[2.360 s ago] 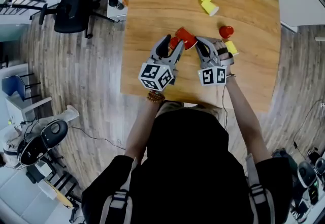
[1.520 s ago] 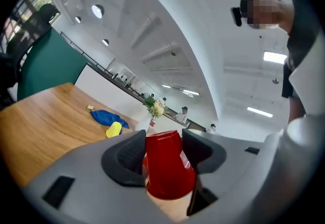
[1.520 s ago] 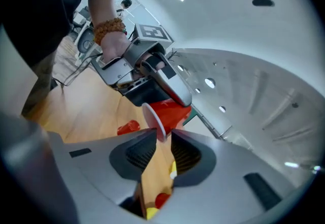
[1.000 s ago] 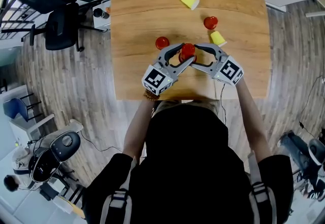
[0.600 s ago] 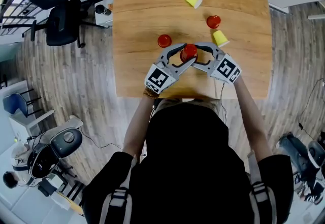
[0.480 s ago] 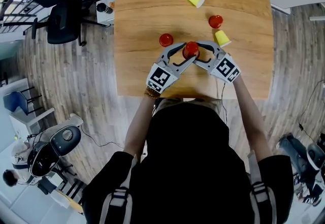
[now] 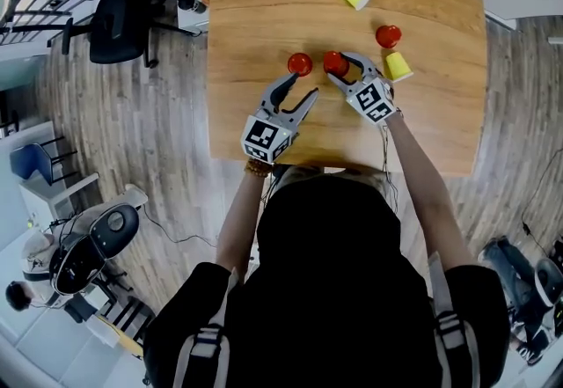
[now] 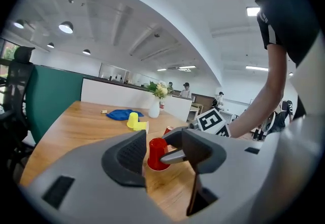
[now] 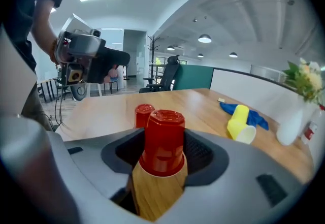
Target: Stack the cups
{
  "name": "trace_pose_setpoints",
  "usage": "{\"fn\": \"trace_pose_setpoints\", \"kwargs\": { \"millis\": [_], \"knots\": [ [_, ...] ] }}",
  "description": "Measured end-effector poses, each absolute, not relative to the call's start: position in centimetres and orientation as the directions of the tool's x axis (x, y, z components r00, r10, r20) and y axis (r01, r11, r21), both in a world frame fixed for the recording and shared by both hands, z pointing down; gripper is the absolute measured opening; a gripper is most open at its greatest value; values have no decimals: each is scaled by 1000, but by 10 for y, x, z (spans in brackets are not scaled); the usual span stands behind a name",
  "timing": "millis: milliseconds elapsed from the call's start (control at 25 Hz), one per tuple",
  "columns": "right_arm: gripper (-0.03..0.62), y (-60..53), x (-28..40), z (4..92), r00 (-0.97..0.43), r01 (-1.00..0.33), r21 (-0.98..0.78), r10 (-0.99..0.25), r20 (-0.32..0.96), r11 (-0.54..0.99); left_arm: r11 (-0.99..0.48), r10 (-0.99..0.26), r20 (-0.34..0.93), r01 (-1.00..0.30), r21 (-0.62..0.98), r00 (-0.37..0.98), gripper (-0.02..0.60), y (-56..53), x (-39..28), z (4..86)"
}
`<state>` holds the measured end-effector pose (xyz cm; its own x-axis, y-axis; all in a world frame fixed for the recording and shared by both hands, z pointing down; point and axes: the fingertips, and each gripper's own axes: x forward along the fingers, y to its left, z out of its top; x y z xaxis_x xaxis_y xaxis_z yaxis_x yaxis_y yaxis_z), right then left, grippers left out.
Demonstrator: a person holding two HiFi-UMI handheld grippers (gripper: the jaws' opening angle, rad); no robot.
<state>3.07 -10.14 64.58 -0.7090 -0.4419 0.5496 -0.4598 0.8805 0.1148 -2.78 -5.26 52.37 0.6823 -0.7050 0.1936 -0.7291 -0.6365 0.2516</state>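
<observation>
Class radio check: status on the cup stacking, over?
Left gripper open, empty. Right gripper jaws just closing, gripping upturned red cup. Second red cup close beside, nothing between.

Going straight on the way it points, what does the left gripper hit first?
Probably the red cup standing upside down just ahead of the open left gripper, between the jaws of the right gripper, which have just been closing; the gap is hard to judge.

1. An open-plan office: black swivel chairs (image 7: 119, 25) stand left of the wooden surface (image 7: 264, 25), on a plank floor (image 7: 132, 140).
2. A green partition (image 8: 51, 101) stands beside the surface.
3. Round ceiling lights (image 8: 66, 27) shine above it; beyond its far end are a white counter (image 8: 117, 93) and people (image 8: 186, 88).
</observation>
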Motion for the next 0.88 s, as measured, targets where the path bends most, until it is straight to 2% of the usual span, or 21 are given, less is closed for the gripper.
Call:
{"fn": "trace_pose_setpoints", "kwargs": {
  "millis": [400,880],
  "knots": [
    [242,-110,9,676,-698,-441,95,-408,588,892,-629,-700,200,-725,280,685,242,-48,-22,532],
    [245,-104,17,694,-671,-463,97,-420,612,881,-635,-698,188,-718,284,691,242,-47,-18,531]
  ]
}}
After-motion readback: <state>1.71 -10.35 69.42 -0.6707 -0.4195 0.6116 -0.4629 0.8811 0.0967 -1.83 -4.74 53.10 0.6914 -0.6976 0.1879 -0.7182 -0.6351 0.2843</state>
